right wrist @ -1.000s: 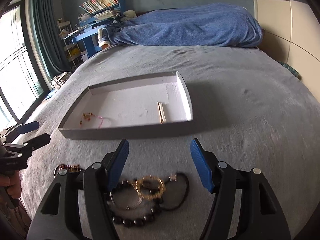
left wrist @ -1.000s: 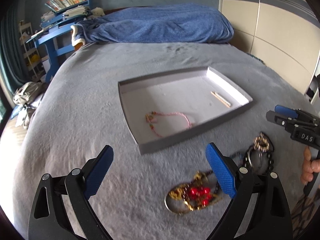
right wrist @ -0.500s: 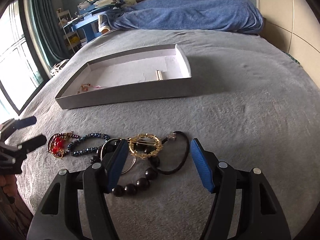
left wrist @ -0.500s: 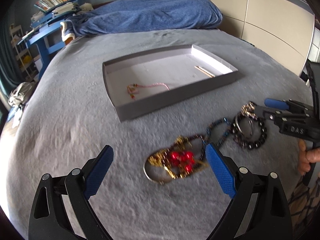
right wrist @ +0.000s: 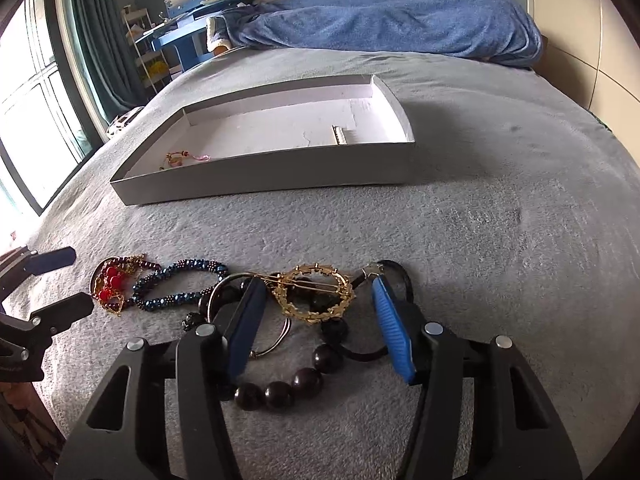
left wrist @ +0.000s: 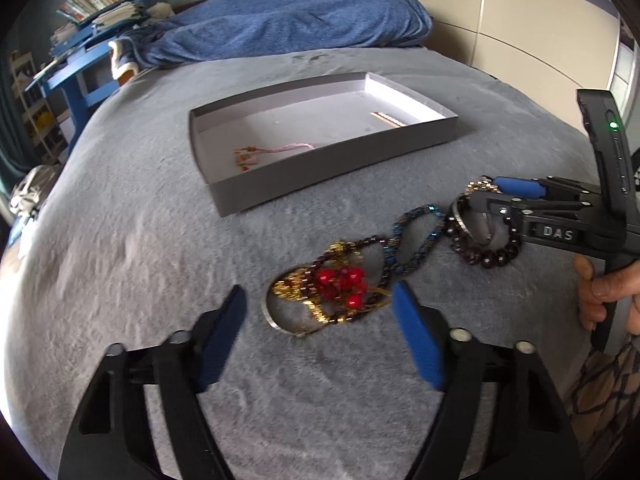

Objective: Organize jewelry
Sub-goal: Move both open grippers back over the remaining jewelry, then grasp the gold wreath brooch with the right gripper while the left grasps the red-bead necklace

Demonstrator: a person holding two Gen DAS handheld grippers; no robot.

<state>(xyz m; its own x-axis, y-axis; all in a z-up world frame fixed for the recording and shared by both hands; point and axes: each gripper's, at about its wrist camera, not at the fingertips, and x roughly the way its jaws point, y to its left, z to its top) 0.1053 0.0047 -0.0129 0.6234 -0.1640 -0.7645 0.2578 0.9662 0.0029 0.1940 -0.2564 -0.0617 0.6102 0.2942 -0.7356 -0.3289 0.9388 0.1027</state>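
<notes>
A grey tray lies on the grey bed and holds a pink string bracelet and a small bar clip. In front of it lies loose jewelry: a red and gold piece, a blue beaded bracelet, a dark bead bracelet and a gold wreath brooch. My left gripper is open just before the red piece. My right gripper is open with its fingers either side of the brooch.
A blue blanket lies at the head of the bed. A blue desk with books stands at the back left. A window and curtain are on the left. Cream wardrobe panels are on the right.
Both grippers have come down and back toward the loose jewelry. The right gripper now straddles the gold brooch; the left gripper has neared the red piece. Both stay open.
</notes>
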